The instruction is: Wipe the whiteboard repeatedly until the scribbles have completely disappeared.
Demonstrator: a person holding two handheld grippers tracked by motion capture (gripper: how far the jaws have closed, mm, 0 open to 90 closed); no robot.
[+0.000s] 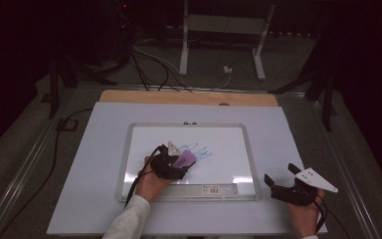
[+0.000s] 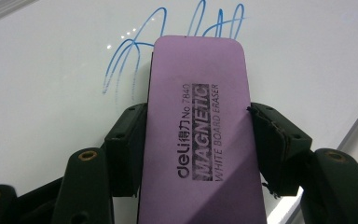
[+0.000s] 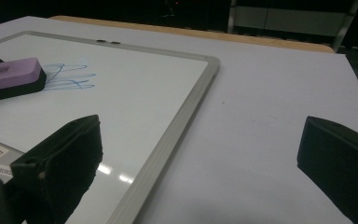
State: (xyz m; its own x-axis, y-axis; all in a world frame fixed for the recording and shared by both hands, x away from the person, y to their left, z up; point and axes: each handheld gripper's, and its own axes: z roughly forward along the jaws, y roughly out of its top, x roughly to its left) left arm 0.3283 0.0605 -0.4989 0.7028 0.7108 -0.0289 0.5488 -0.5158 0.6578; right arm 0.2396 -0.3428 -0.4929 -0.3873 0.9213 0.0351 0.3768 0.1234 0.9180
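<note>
Item 1, your left gripper [image 2: 196,140]: clamped on the purple eraser [image 2: 200,135], one black jaw pressed to each long side, in the lower middle of the left gripper view. In the high view it sits at centre frame, over the whiteboard [image 1: 229,134].

Item 2, eraser: long axis runs straight ahead from the jaws toward the top of the left gripper view, label up (it reads "MAGNETIC WHITE BOARD ERASER"), felt face apparently down on the board.

Item 3, blue scribble [image 2: 130,60]: lies just beyond the eraser's far end, at upper centre and upper left of that view; some strokes run under its front edge. The wipe, as you should judge it, goes forward along the eraser's own axis.

Item 4, your right gripper [image 1: 291,186]: jaws spread wide, holding nothing, lower right of the high view, off the board on the white table [image 1: 298,129]. Your left is far nearer the ink.
</note>
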